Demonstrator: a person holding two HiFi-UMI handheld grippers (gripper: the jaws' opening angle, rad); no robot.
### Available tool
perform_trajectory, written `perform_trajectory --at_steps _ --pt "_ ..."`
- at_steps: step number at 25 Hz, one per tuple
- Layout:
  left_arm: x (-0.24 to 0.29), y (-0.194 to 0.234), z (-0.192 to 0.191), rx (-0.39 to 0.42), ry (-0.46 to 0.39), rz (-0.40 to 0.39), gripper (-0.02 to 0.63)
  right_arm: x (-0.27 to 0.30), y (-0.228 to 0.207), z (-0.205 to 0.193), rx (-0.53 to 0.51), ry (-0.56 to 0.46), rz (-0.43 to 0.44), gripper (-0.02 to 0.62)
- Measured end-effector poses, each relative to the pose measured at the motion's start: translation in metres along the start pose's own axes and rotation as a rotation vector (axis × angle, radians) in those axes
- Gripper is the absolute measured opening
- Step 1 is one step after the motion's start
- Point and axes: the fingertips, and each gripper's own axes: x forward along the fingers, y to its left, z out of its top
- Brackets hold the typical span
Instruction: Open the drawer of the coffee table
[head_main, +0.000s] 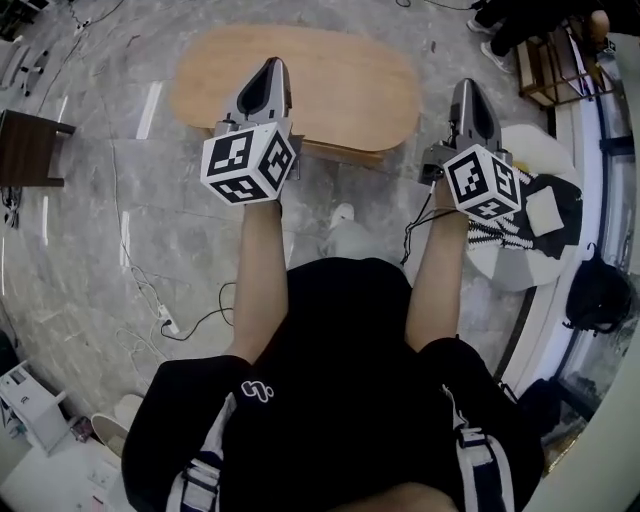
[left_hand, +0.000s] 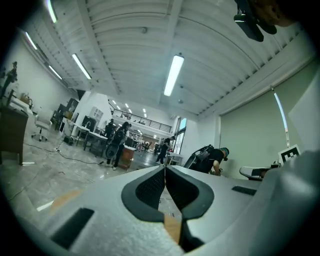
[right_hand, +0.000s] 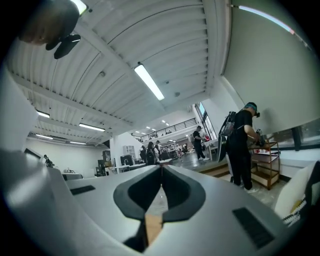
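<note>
A low oval wooden coffee table (head_main: 330, 75) stands on the marble floor ahead of me in the head view; its front edge faces me and no drawer front shows clearly. My left gripper (head_main: 272, 66) hovers over the table's near left part, jaws shut and empty. My right gripper (head_main: 466, 86) hangs just off the table's right end, also shut with nothing in it. In the left gripper view the left gripper (left_hand: 165, 167) points level into the hall with its black pads (left_hand: 150, 187) touching. The right gripper (right_hand: 161, 167) shows the same in its own view.
A dark wooden stool (head_main: 30, 148) stands at the far left. A white round seat with a striped cloth (head_main: 520, 225) and a black bag (head_main: 597, 295) sit at my right. Cables (head_main: 165, 315) trail over the floor. A wooden shelf (head_main: 555, 65) and several people (right_hand: 242, 145) stand beyond.
</note>
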Motion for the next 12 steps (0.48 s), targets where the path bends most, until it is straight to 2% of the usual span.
perform_trajectory --at_steps 7,12 --pt "0.038 0.016 0.013 0.028 0.004 0.066 0.011 0.053 -0.013 0.002 0.043 0.014 0.056 0.012" --pt "0.055 0.022 0.030 0.028 -0.007 0.098 0.011 0.062 -0.038 0.023 0.063 -0.011 0.040 0.012"
